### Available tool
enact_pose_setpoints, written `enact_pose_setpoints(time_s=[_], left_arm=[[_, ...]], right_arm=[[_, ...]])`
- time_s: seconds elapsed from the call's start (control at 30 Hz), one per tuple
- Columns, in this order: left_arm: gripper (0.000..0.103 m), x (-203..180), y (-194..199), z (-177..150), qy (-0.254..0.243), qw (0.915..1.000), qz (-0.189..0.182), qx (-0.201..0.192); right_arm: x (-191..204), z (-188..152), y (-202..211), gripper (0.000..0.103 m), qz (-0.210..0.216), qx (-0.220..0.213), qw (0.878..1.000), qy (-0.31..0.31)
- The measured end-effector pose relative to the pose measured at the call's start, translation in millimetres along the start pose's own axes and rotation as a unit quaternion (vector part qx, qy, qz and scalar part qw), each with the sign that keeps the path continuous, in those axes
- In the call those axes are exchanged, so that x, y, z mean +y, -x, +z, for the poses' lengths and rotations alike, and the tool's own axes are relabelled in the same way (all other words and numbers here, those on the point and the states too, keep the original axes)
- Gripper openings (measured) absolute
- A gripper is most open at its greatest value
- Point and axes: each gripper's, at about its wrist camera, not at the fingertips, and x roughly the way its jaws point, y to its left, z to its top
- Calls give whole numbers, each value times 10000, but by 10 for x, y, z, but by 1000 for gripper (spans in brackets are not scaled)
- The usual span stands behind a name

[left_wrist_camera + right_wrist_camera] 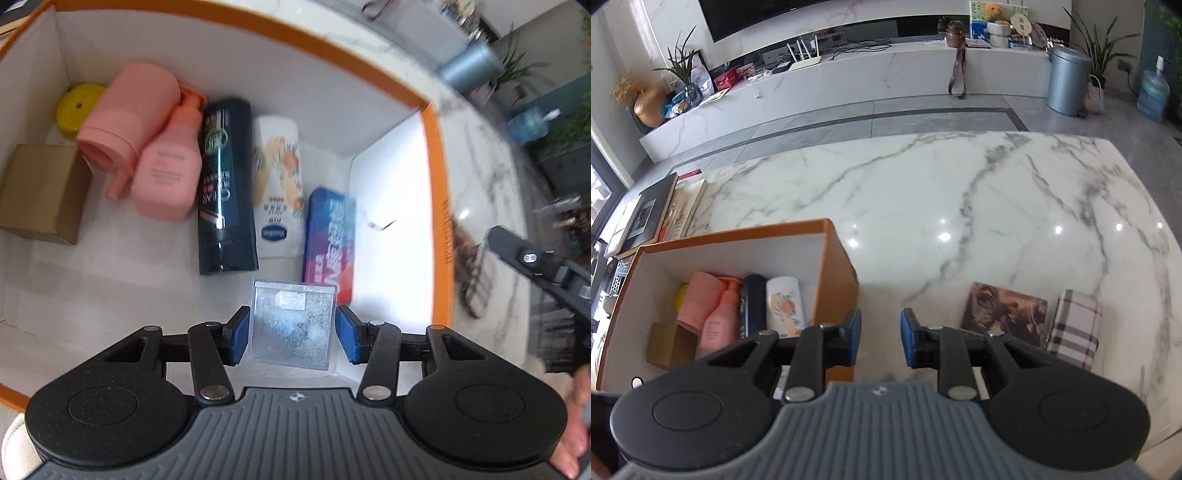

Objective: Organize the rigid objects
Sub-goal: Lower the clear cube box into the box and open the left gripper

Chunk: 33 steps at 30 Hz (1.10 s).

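The left claw (291, 334) held a clear case (291, 325) between its blue pads, which pressed on the case's two side edges. The case was a flat, square, hard-plastic thing with a speckled look and a small white label near its top. It hung over the open box (437, 206), above the bare floor at the near side, just near of the row already packed. That spot was likely chosen because it was the one gap left beside the row.

The box had an orange rim and white inner walls, stiff like card. Inside it lay, from left to right: a brown carton (40, 192), a yellow disc (75, 107) in the far corner, a pink cup (129, 110) on its side, a pink pump bottle (168, 173), a dark tube (225, 184), a white tube (279, 184) and a blue pack (328, 240). They lay flat and side by side, lengthwise, which saved room and kept the round ones from rolling.

The right claw (881, 341) was empty, its pads close together with only a narrow gap between them. It hung over the marble tabletop (960, 203) just right of the box. Near its right lay a brown picture tile (1004, 314) and a folded plaid cloth (1075, 328), flat on the glossy stone and not yet packed. The tile, being rigid, looked like the next thing to go in.
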Motion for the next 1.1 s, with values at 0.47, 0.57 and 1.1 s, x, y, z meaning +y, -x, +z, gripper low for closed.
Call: enact_pose_setpoints(time_s=[0.47, 0.57, 1.1], left_arm=[[52, -315, -338, 80, -183, 9982, 513, 259], [52, -306, -328, 109, -86, 9989, 440, 114], [67, -225, -287, 199, 182, 9998, -24, 51]], right_arm=[[-314, -49, -157, 24, 333, 198, 9989, -257], [-363, -80, -212, 24, 388, 290, 9984, -283], [-513, -120, -351, 24, 522, 502, 9966, -384]])
